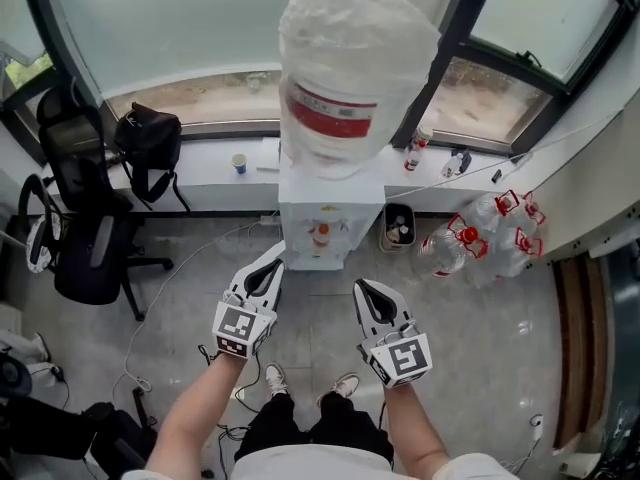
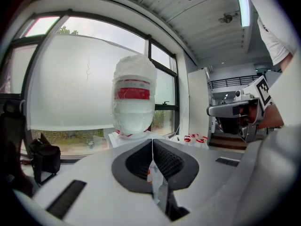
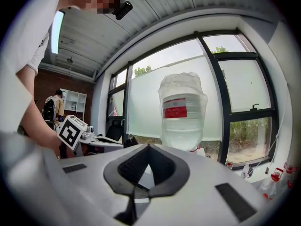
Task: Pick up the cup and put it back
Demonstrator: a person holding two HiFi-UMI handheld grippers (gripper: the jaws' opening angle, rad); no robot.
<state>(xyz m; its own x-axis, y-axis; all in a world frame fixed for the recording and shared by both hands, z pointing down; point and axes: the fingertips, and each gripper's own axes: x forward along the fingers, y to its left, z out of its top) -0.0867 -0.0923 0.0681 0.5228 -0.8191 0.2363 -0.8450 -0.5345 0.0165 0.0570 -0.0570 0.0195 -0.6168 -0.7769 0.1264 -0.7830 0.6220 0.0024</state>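
Before the dispenser (image 1: pixel 318 218), left gripper (image 1: pixel 274 260) and right gripper (image 1: pixel 363 288) hang empty, jaws pressed together.
Head view shows the cup (image 1: pixel 321 236) in the niche; right gripper view shows the bottle (image 3: pixel 182 112) instead.

- Grey floor (image 1: pixel 200 268): water dispenser (image 1: pixel 320 218), black office chair (image 1: pixel 85 248), small bin (image 1: pixel 399 226) and clear bottles (image 1: pixel 480 238) stand on it.
- White window sill (image 1: pixel 215 173) carries a black bag (image 1: pixel 148 143) and a cup (image 1: pixel 239 163).

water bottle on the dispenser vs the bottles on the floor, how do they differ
The water bottle stands neck down on the dispenser; the floor bottles sit beside it. The water bottle wears cloudy film and a red label; the floor bottles are bare, with red caps. Both are clear plastic.
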